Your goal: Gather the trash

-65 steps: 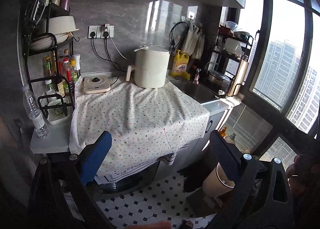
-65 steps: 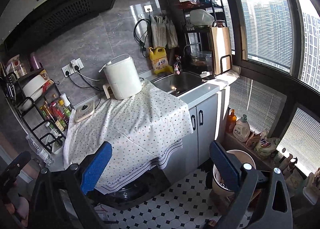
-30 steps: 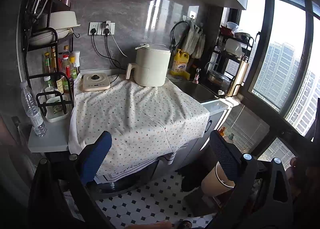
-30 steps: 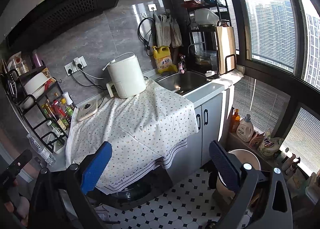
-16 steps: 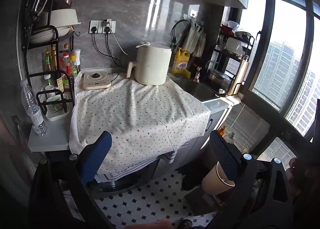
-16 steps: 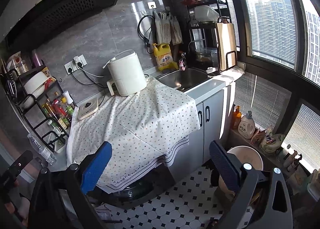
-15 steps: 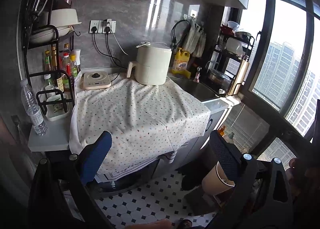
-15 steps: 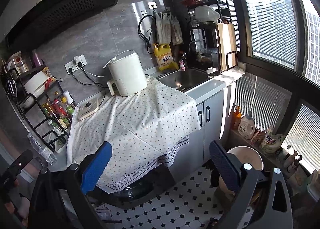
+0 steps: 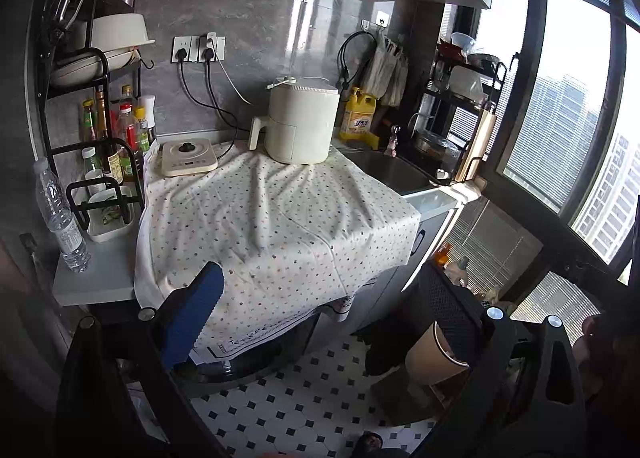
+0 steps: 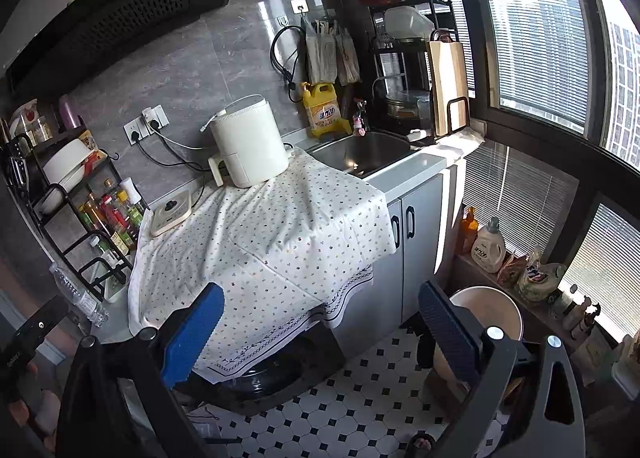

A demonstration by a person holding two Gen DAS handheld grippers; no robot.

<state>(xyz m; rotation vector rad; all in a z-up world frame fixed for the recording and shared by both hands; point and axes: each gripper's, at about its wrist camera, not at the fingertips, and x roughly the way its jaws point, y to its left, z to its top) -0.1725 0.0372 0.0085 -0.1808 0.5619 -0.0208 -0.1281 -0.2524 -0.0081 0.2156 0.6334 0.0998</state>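
My left gripper [image 9: 320, 310] is open and empty, held in front of the counter covered by a dotted cloth [image 9: 272, 218]. My right gripper [image 10: 320, 322] is open and empty, facing the same cloth [image 10: 264, 234] from further right. A tan bin [image 9: 428, 354] stands on the floor at the lower right, partly behind the right finger; it also shows in the right wrist view [image 10: 488, 310]. A clear plastic water bottle [image 9: 60, 214] stands on the grey shelf left of the cloth. No loose trash shows on the cloth.
A white air fryer [image 9: 300, 122] and a small scale [image 9: 188, 156] stand at the back of the cloth. A black rack of sauce bottles [image 9: 112, 126] is at the left, the sink [image 10: 360, 150] at the right. Detergent bottles [image 10: 488, 246] line the window ledge.
Both grippers have drifted slightly; the views have shifted a little. Both stay open and empty.
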